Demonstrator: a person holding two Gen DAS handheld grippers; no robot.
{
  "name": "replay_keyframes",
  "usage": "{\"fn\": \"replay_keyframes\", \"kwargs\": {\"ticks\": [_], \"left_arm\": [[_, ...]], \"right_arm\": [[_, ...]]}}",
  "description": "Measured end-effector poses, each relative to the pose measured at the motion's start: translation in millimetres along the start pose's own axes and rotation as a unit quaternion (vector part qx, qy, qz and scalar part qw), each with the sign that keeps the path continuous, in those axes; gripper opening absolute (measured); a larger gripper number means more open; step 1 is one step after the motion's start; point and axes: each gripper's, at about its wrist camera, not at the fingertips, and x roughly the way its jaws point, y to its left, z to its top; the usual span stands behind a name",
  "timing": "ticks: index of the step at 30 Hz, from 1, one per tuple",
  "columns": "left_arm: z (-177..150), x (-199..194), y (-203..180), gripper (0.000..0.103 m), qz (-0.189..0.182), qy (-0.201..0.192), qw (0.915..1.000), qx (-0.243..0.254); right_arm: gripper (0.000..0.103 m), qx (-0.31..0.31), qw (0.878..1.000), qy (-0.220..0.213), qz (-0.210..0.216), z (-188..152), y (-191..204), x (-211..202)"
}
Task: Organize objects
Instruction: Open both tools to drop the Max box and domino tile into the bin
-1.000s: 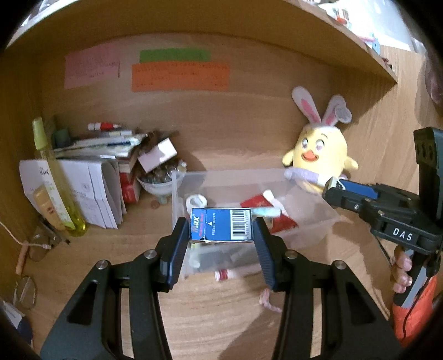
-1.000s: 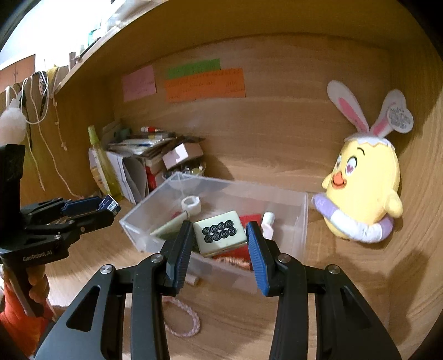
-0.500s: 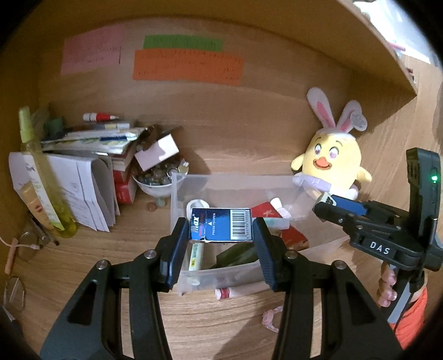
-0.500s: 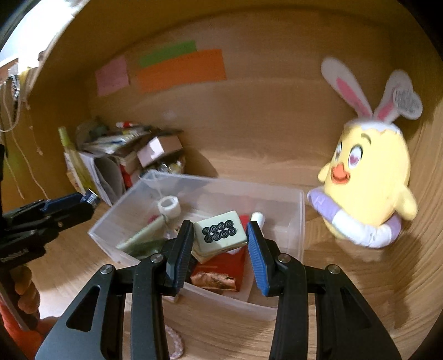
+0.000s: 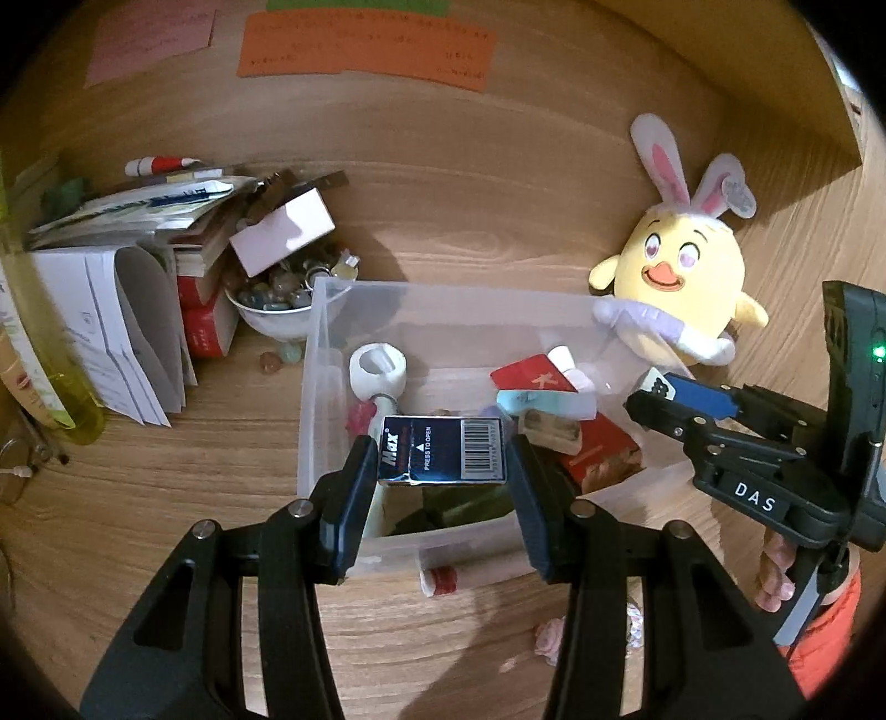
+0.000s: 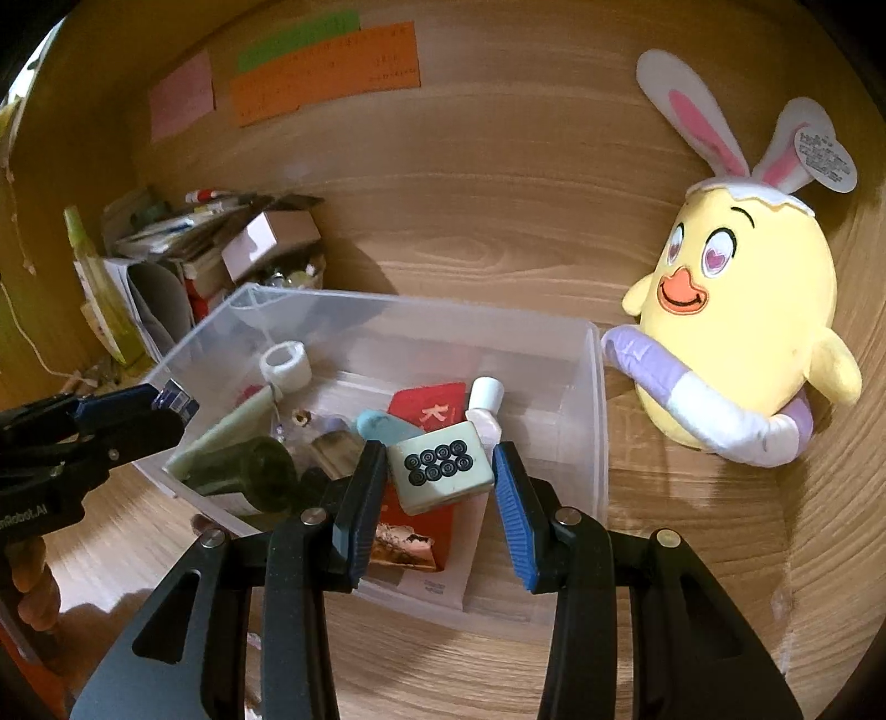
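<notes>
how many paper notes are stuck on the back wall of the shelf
3. A pink note sits furthest left, a green note is higher and to its right, and a wide orange note lies just under the green one. Others could be outside both views.

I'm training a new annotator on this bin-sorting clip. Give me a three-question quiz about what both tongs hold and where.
1. True or false: the left tongs grip a blue Max box.
2. What do the right tongs hold? A) tape roll B) mahjong tile C) marker
3. Fill in: both held items hang over the clear plastic ____.

Key: 1 true. 2 B, the mahjong tile. 3 bin; the yellow plush chick sits outside it.
</notes>
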Motion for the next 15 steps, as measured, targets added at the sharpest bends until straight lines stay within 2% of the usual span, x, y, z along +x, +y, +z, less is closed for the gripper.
{"fn": "replay_keyframes", "kwargs": {"ticks": [11, 13, 15], "left_arm": [[0.2, 3.3, -1.0, 0.047, 0.002, 0.001, 1.0000, 0.004], [-0.1, 3.0, -1.2, 0.050, 0.000, 0.002, 1.0000, 0.003], [-0.8, 2.3, -1.6, 0.052, -0.003, 0.004, 1.0000, 0.001]], "right_arm": [[0.036, -0.014, 1.000, 0.008, -0.012, -2.3, 8.1, 5.8], [0.036, -0.016, 1.000, 0.007, -0.012, -2.0, 8.6, 5.6], [0.041, -0.016, 1.000, 0.008, -0.012, -1.7, 8.6, 5.6]]}}
